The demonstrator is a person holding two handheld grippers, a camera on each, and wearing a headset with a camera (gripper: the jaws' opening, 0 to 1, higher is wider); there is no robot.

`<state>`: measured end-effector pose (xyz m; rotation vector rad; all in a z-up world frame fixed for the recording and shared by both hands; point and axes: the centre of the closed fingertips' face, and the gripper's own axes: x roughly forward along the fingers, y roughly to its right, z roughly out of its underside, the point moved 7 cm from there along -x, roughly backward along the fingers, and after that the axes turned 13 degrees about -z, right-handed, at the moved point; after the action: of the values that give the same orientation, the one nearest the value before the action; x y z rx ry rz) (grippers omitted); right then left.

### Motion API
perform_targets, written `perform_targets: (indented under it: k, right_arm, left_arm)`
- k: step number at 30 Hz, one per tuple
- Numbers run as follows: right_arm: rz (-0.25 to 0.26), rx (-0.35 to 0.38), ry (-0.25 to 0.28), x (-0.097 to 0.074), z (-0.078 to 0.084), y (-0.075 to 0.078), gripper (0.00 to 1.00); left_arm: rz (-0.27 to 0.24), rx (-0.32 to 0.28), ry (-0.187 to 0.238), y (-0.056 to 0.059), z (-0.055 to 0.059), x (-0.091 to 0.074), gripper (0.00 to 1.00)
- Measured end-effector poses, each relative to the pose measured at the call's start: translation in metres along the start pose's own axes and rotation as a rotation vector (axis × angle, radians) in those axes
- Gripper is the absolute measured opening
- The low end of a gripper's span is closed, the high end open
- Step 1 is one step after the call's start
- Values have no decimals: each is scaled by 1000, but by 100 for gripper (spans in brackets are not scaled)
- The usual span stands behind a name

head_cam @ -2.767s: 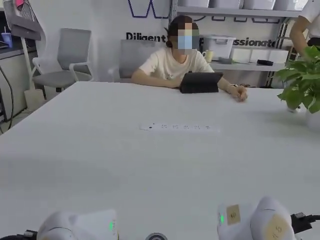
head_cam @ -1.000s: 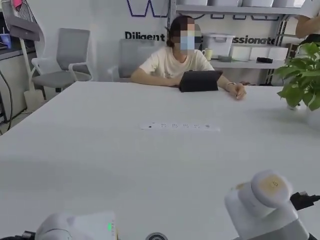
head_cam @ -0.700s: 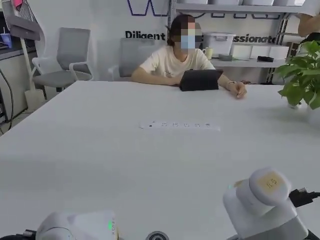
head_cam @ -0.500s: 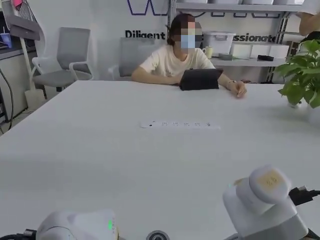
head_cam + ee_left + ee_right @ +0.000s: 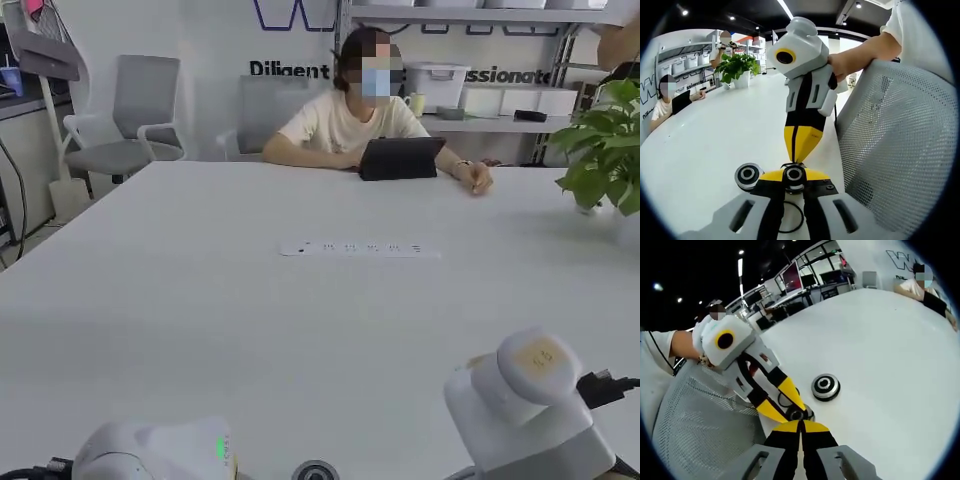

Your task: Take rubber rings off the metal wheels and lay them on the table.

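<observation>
At the white table's [image 5: 300,320] near edge, left gripper [image 5: 793,185] pinches a small metal wheel [image 5: 793,174]; right gripper's [image 5: 801,425] jaws press together at its likely light, stretchy black rubber ring [image 5: 784,176]: hook the rim.

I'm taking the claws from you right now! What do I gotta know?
Left claw: shut on a wheel, low over the table.
Right claw: shut, tips at that wheel from above; what it pinches is hidden.
Other wheel: flat on the table beside them, black rubber ring on.
Done: one thin black ring seems to lie loose on the table under the left claw.
Left: strip the other wheel for sure; check whether the held wheel has its ring.
</observation>
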<state>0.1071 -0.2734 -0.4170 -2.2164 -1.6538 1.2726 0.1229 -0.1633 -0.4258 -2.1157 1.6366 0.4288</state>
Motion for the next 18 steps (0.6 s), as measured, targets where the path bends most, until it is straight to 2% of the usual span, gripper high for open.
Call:
perform_targets:
  k: [13, 17, 18]
  right_arm:
    - [-39, -8, 21, 3, -3, -6, 0]
    - [-51, 3, 62, 0, -8, -6, 0]
    - [-52, 6, 56, 0, -8, -6, 0]
  left_arm:
    - [1, -2, 1, 0, 0, 0, 8]
    - [0, -5, 1, 0, 0, 0, 8]
    - [-1, -6, 1, 0, 0, 0, 8]
